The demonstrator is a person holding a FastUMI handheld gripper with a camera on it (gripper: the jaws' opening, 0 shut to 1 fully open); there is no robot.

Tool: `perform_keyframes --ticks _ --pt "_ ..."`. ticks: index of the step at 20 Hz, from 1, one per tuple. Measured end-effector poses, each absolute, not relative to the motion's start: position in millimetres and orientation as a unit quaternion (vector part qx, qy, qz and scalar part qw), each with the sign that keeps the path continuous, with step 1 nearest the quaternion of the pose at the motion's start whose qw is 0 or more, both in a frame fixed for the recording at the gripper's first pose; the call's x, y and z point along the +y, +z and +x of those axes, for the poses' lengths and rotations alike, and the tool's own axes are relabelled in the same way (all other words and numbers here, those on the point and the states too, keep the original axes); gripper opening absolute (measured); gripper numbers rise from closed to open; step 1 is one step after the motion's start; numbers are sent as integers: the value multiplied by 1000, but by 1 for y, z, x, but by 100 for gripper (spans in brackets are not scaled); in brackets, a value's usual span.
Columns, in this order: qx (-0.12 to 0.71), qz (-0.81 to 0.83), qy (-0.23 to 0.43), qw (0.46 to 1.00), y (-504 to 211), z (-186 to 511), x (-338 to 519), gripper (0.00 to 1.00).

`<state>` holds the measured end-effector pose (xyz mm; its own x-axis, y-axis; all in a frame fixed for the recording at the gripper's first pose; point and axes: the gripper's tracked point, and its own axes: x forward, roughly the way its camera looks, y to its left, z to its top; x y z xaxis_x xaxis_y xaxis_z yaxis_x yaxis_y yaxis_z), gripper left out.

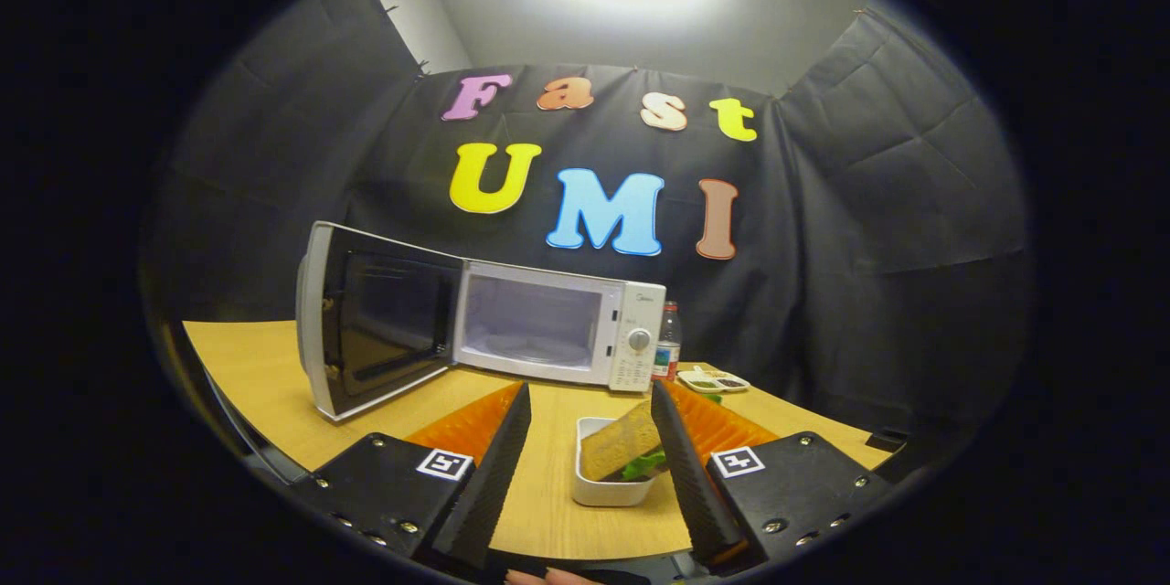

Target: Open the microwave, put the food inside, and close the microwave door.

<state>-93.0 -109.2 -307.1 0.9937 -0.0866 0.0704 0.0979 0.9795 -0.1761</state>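
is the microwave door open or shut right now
Open: the microwave door is swung out, baring the empty cavity. The gripper's fingers are spread.

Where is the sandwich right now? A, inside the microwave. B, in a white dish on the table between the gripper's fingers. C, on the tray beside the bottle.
B: the sandwich sits in the white dish on the table, between the open gripper fingers; the microwave is open, its cavity bare.

Gripper (590,439) with ridged wedge fingers (494,466), screw-studded black mounts, each bearing a square marker.
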Motion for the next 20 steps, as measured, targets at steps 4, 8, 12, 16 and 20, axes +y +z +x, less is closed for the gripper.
perform_keyframes --ticks 4,8,12,16,20 --pt "-10 -57 -77 995 -325 -85 -152 80" --pt "27 27 -78 996 -349 -70 -170 80" --pt "60 99 -67 991 -368 -50 -176 84" --pt "66 171 -38 982 -367 -35 -167 85" --pt "80 177 -35 980 -371 -17 -165 55"
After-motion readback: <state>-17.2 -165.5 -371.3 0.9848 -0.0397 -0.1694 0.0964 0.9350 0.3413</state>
